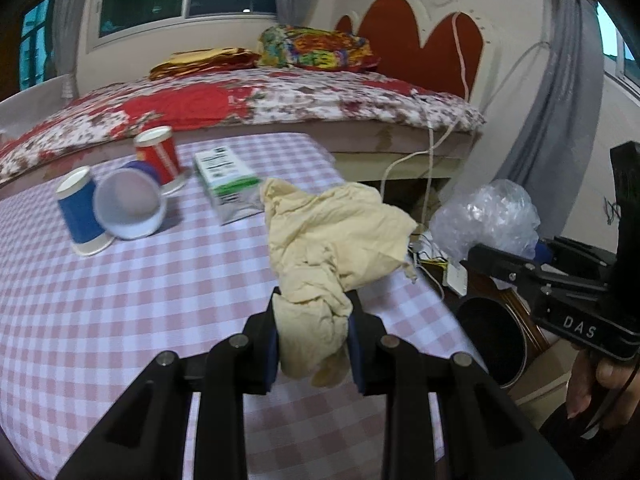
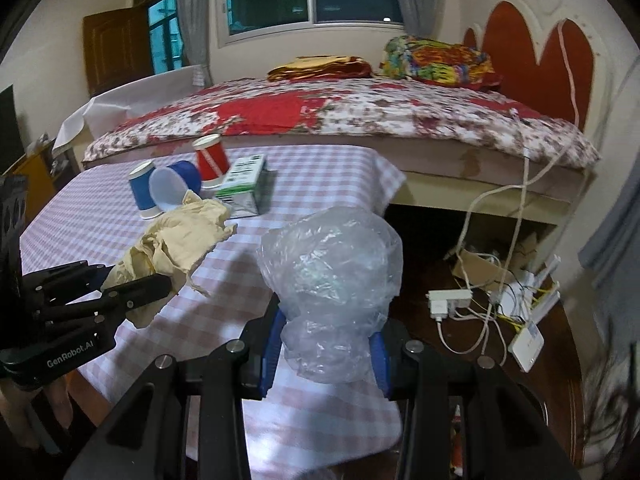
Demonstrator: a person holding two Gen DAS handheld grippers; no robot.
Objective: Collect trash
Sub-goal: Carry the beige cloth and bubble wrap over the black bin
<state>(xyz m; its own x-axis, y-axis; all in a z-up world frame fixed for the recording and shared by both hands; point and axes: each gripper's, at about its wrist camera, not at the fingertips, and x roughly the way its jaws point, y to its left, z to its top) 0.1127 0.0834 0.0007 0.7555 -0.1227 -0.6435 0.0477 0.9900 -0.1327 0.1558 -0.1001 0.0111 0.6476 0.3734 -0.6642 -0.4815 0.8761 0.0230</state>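
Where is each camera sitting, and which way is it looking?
Left wrist: on the left gripper, looking along its fingers over the checkered table toward the bed; it grips a yellow paper wad; a hand shows.
Right wrist: on the right gripper, same direction; it grips a clear plastic bag.
Both show the cups, box, and each other's gripper.

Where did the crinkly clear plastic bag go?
The clear plastic bag is pinched in the right tool, held up at the checked table's right edge, just right of the yellow crumpled paper.
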